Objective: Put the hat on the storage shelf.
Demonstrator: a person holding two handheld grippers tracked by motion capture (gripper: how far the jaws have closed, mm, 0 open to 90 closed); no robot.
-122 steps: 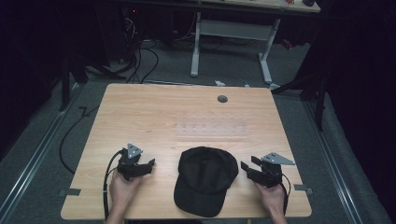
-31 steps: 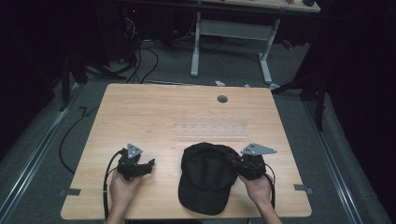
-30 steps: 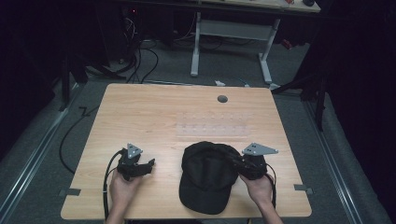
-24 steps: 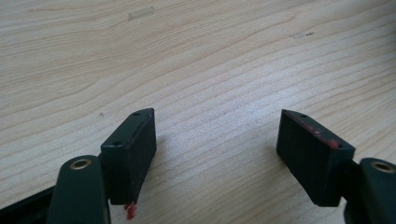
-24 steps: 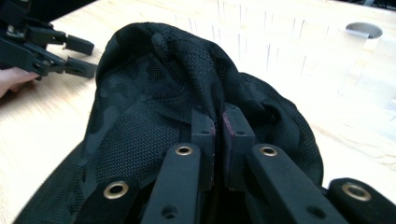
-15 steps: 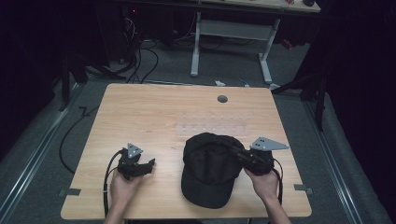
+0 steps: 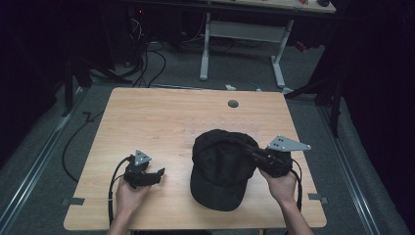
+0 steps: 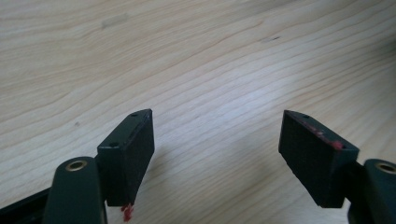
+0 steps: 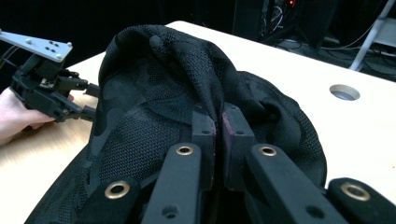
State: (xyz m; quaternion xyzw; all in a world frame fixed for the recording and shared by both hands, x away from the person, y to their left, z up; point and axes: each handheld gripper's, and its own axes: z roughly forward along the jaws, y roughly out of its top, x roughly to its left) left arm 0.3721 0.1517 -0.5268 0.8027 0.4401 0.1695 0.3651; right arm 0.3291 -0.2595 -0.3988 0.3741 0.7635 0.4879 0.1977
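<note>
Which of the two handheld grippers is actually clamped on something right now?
The right gripper: its jaws are shut on a fold of the black mesh cap. The left gripper rests open over bare wooden table, holding nothing.

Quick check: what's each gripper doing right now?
Left gripper: open, holding nothing, over bare table.
Right gripper: shut on a fold of the black cap.

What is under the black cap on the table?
The black cap lies on the wooden table, with the right gripper pinching its fabric. The wood shows around it; anything beneath the crown is covered and cannot be seen.
</note>
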